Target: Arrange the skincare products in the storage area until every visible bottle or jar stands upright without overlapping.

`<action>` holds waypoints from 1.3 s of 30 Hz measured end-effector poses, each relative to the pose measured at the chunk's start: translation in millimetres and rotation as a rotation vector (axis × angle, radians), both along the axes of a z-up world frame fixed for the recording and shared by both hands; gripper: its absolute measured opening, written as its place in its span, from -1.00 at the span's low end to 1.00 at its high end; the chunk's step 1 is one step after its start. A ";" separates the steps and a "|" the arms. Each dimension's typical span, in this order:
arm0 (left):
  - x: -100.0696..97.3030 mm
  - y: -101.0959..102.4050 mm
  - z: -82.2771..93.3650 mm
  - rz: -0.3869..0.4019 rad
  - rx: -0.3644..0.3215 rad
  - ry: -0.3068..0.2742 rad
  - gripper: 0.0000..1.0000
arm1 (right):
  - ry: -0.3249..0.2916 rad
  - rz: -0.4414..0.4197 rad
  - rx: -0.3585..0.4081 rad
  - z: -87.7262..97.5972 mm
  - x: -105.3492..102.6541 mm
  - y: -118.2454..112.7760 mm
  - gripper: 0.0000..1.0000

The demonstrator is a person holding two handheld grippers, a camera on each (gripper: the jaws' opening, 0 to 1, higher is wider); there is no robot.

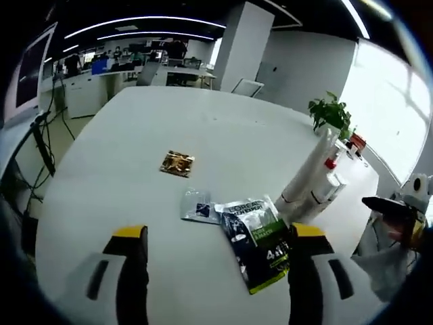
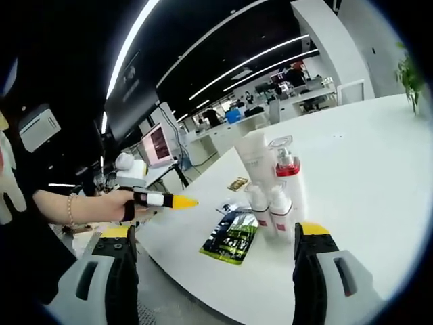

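While bottles [image 2: 274, 196] crowd table [image 1: 135, 142] edge | both tongs agape

A white table [image 1: 135, 135] carries everything. Near its right edge stand white bottles [image 1: 318, 179]. Beside them lie a green-black sachet [image 1: 256, 240], a silver sachet [image 1: 198, 205] and a gold packet [image 1: 177, 163].

I can't read the small print on the flat black-and-green sachet [image 1: 256, 242], whose lower edge is hidden behind my right jaw. The small gold-brown packet [image 1: 177, 163] is too blurred to identify.
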State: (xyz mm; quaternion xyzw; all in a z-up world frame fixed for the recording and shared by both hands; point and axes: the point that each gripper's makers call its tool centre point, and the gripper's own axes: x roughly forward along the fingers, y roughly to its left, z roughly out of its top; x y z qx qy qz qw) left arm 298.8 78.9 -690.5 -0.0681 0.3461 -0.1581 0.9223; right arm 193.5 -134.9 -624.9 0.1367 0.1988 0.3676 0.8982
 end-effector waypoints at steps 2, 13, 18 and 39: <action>10.7 2.4 -7.2 -0.002 0.012 0.009 0.53 | 0.003 -0.002 -0.008 -1.5 0.5 -1.0 0.93; 37.5 -10.9 -20.3 -0.037 0.068 0.038 0.31 | 0.023 -0.041 -0.012 -4.4 2.6 -5.9 0.93; 54.6 -14.8 -35.5 -0.046 0.088 0.055 0.18 | 0.029 -0.066 -0.004 -4.1 3.4 -9.2 0.92; 82.1 -17.7 -68.2 -0.018 0.158 0.128 -0.09 | 0.059 -0.084 -0.007 -6.0 2.2 -13.1 0.90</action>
